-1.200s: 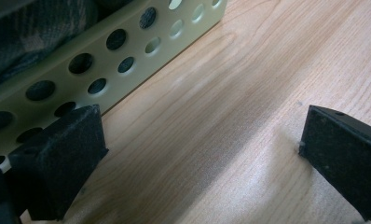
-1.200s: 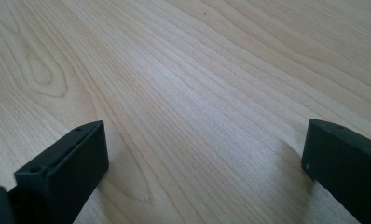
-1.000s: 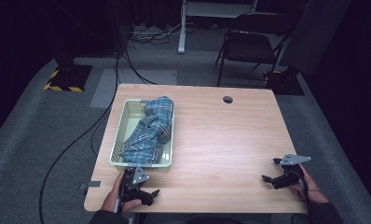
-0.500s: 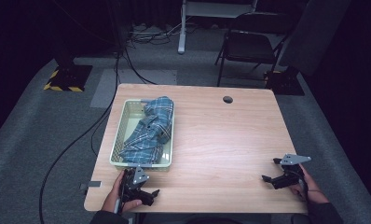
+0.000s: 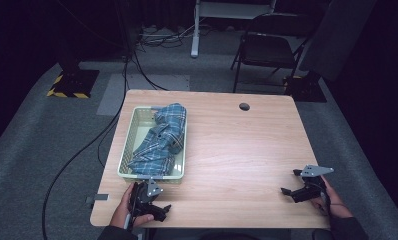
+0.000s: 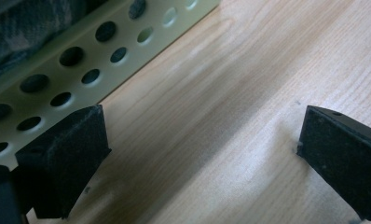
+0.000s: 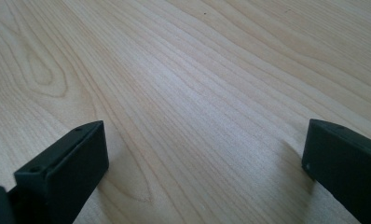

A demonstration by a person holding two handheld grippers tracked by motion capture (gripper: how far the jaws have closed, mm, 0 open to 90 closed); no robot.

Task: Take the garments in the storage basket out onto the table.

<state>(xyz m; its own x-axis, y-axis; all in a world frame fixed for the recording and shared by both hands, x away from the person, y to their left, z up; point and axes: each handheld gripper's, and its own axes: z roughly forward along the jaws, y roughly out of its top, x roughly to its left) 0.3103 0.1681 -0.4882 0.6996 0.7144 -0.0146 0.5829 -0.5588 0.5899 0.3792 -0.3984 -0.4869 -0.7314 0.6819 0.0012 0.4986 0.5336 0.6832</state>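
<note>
Woodgrain table on grey carpet, chair behind.

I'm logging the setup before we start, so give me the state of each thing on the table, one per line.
Left hand-held gripper: open, holding nothing, just in front of the basket.
Right hand-held gripper: open, holding nothing, at the table's near right corner.
Basket: upright, holding the shirt.
Shirt: crumpled, lying in the basket.

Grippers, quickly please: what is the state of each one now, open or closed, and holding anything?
Left gripper: open, holding nothing, near the basket.
Right gripper: open, holding nothing, over bare table.
</note>
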